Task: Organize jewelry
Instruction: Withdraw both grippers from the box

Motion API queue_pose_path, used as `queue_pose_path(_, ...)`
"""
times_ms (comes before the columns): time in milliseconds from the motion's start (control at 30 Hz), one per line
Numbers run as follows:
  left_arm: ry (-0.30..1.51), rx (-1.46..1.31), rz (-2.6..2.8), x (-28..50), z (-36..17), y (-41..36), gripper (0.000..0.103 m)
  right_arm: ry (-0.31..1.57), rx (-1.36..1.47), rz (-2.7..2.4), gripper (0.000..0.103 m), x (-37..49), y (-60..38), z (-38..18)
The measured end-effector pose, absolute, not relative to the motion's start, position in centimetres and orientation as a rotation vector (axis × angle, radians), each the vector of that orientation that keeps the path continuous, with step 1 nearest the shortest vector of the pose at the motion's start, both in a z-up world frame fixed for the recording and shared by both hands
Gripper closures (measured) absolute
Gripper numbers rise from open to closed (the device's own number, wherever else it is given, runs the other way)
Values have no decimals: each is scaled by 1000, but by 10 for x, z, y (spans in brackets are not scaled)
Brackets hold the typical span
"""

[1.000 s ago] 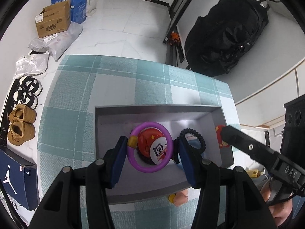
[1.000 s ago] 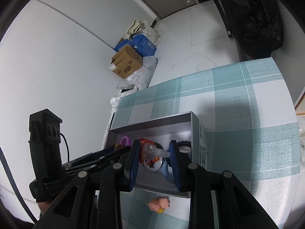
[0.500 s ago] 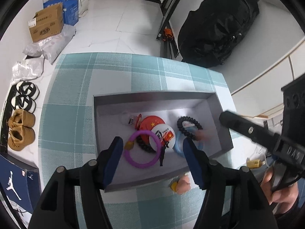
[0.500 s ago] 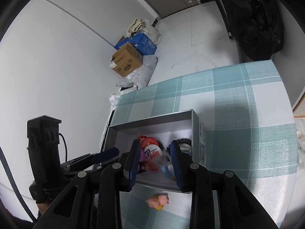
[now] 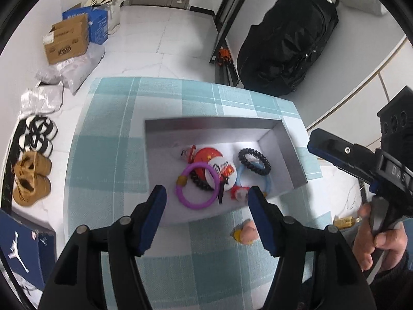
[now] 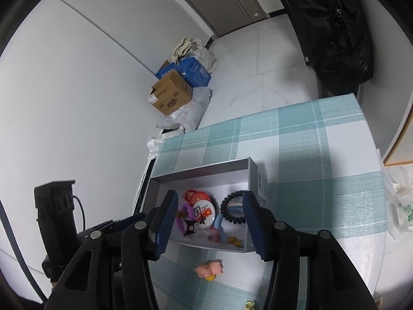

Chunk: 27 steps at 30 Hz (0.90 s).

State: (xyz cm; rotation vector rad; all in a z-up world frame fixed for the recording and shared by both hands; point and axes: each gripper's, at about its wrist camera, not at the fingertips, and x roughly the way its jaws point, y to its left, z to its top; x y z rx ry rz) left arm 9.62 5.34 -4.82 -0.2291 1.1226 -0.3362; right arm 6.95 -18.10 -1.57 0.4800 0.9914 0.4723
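White marble-look floor tiles; table under a woven teal-and-white plaid cloth (image 5: 108, 170). On it, shallow grey cardboard box (image 5: 214, 125), matte, open-topped. Inside, clustered: round red-and-white glossy badge (image 5: 215, 164), smooth purple silicone ring bracelet (image 5: 187, 197), pale blue ring (image 5: 267, 180), black coiled hair tie (image 5: 254, 158). Small pink pig charm (image 6: 208, 270) lies on the cloth just outside the box's near wall.

Left gripper (image 5: 206, 204) tilted steeply down over the near wall, jaws apart, nothing between them. Right gripper (image 6: 210, 218), hand-held, jaws have just been opening, parted above the trinkets, pads touching none.
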Motion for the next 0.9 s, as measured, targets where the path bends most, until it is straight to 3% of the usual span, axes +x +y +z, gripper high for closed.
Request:
queue_pose_path(467, 1010, -224, -386, 61, -31, 49, 42, 978, 456, 451, 37, 40, -204, -10)
queue_pose_path(900, 1124, -215, -420, 47, -61, 34, 42, 1087, 333, 454, 36, 11, -201, -36)
